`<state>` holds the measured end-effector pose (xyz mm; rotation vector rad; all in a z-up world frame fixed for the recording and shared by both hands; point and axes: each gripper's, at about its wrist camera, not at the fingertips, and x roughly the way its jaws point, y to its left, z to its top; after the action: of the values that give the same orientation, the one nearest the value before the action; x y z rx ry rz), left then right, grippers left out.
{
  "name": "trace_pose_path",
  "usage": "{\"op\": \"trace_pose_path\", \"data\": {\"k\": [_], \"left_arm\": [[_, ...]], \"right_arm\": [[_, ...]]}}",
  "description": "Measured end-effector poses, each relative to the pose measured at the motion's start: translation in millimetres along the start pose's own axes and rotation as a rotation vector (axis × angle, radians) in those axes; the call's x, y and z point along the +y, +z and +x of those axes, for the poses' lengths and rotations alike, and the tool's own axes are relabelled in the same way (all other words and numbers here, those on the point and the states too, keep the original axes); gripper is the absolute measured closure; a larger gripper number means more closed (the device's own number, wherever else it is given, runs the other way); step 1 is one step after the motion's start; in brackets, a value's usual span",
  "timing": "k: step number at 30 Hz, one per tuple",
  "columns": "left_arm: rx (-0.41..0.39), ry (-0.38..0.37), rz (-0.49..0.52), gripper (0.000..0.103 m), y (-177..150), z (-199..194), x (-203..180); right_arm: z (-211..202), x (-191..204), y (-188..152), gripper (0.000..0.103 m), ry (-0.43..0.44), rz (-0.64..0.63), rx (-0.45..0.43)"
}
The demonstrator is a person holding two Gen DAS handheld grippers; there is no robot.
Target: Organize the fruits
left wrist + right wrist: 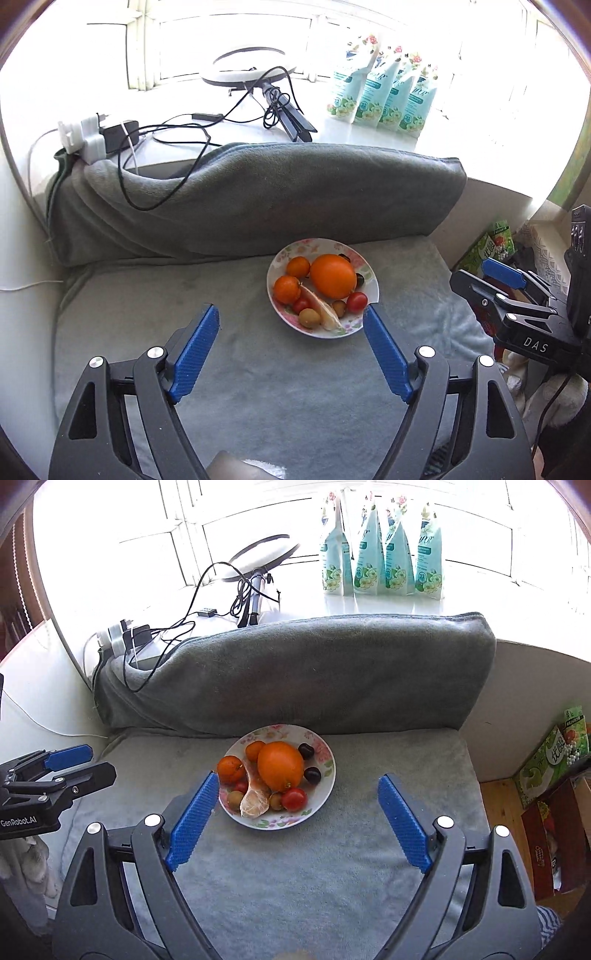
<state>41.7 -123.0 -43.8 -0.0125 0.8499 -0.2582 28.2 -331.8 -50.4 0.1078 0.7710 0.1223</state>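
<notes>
I had the floral plate sitting on the grey cushion, close against the rolled grey blanket. The large orange stood at its middle, long axis running roughly toward the blanket, with the peeled segment lying lengthwise beside it on the left. My left tongs and right tongs both hung spread wide and empty, angled down above the cushion, short of the plate.
</notes>
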Motion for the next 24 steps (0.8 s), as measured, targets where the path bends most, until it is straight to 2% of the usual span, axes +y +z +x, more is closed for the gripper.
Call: {"op": "trace_pose_path", "data": {"k": [9, 13, 24], "left_arm": [[-0.062, 0.019, -0.021, 0.016, 4, -34, 8], [-0.065, 0.02, -0.027, 0.001, 4, -41, 5], [-0.05, -0.013, -0.025, 0.001, -1, -46, -4]], "right_arm": [[-26, 4, 1, 0.008, 0.001, 0.018, -0.043], [-34, 6, 0, 0.008, -0.002, 0.021, -0.055], [-35, 7, 0, 0.008, 0.011, 0.027, -0.042]]}}
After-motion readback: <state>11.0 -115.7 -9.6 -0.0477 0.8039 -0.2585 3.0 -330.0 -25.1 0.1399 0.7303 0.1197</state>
